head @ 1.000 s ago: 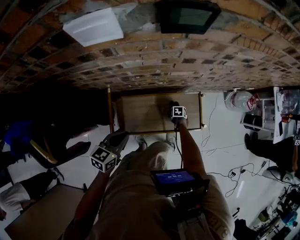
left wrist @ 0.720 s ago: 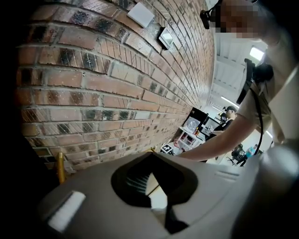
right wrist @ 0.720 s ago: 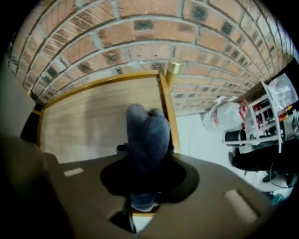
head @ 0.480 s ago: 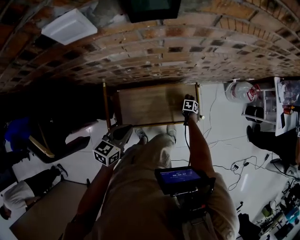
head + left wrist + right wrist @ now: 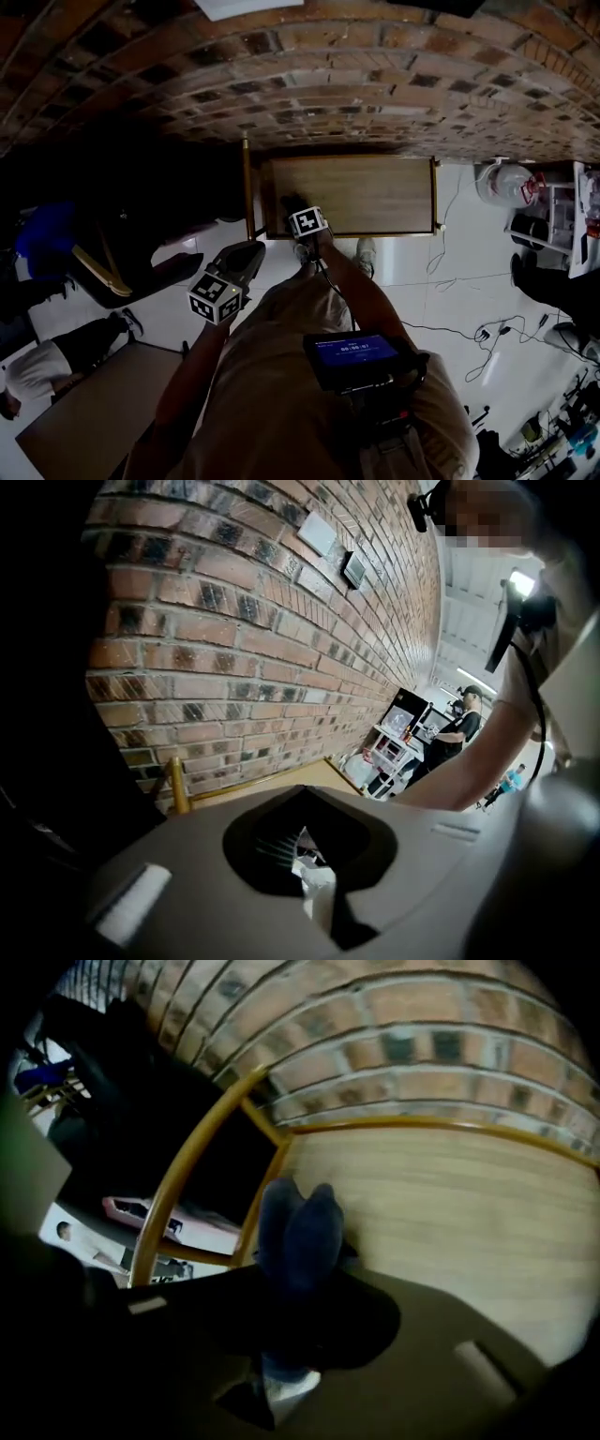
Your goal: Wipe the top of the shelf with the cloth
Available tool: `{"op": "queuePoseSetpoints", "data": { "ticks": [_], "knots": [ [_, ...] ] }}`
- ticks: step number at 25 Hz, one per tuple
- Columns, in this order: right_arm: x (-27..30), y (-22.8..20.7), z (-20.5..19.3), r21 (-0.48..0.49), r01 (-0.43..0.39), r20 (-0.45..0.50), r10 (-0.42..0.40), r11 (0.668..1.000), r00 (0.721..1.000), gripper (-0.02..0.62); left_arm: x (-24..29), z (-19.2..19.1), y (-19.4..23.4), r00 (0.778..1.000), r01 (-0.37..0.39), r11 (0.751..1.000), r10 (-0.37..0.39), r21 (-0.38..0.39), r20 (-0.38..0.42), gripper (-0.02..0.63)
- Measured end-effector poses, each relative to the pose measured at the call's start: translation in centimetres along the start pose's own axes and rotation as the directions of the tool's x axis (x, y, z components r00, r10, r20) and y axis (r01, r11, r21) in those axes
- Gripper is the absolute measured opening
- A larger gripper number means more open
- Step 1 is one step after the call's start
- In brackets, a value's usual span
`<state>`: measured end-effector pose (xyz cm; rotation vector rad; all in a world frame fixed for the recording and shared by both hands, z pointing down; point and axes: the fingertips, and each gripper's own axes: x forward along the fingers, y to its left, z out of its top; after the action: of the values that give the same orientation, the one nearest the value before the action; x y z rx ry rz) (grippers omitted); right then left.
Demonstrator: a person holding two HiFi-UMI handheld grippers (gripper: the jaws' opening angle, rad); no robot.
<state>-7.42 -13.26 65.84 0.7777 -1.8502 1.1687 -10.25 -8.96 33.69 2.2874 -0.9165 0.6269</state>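
The shelf top is a pale wooden board in a yellow metal frame, set against a brick wall. My right gripper is at the board's left end, near the front edge. It is shut on a dark blue cloth, which bunches out ahead of the jaws and rests on the wood by the frame's corner. The right gripper itself fills the lower part of its own view. My left gripper hangs in the air left of and below the shelf, off the board. The left gripper is shut with nothing in it.
A brick wall rises right behind the shelf. Dark furniture stands to the left. Cables trail over the white floor to the right, and a cart with items stands farther right. Another person is at the lower left.
The right gripper with the cloth slid from right of the middle to the shelf's right end, then swept across to the left end. The left gripper barely moved.
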Motion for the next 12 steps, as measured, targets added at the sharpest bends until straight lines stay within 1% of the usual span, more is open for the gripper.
{"op": "queuePoseSetpoints", "data": {
  "ticks": [1, 3, 6, 9, 11, 12],
  "knots": [
    [1.5, 2.0, 0.1, -0.02, -0.017, -0.013, 0.017, 1.0, 1.0, 0.101, -0.8, -0.7, 0.6, 1.0, -0.011, 1.0, 0.011, 0.002, -0.01, -0.018],
    [4.3, 4.5, -0.4, -0.049, -0.024, -0.05, 0.021, 0.999, 0.999, 0.101, -2.4, -1.9, 1.6, 0.999, -0.031, 1.0, 0.031, 0.001, -0.026, -0.018],
    [7.2, 6.2, -1.4, -0.057, -0.024, -0.109, 0.017, 0.998, 0.994, 0.101, -4.1, -2.7, 2.8, 0.998, -0.057, 0.998, 0.056, -0.018, -0.015, -0.018],
    [8.0, 5.9, -1.4, -0.081, -0.013, -0.125, 0.003, 0.997, 0.992, 0.101, -4.9, -3.8, 3.5, 0.998, -0.07, 0.997, 0.07, -0.045, -0.005, -0.018],
    [6.9, 4.1, -1.7, -0.081, 0.024, -0.129, -0.035, 0.996, 0.991, 0.101, -4.6, -4.5, 3.3, 0.998, -0.058, 0.996, 0.058, -0.069, -0.007, -0.018],
    [5.9, 2.5, -2.0, -0.074, 0.051, -0.125, -0.06, 0.996, 0.99, 0.101, -4.3, -4.6, 2.9, 0.999, -0.046, 0.996, 0.045, -0.079, -0.007, -0.018]
  ]
}}
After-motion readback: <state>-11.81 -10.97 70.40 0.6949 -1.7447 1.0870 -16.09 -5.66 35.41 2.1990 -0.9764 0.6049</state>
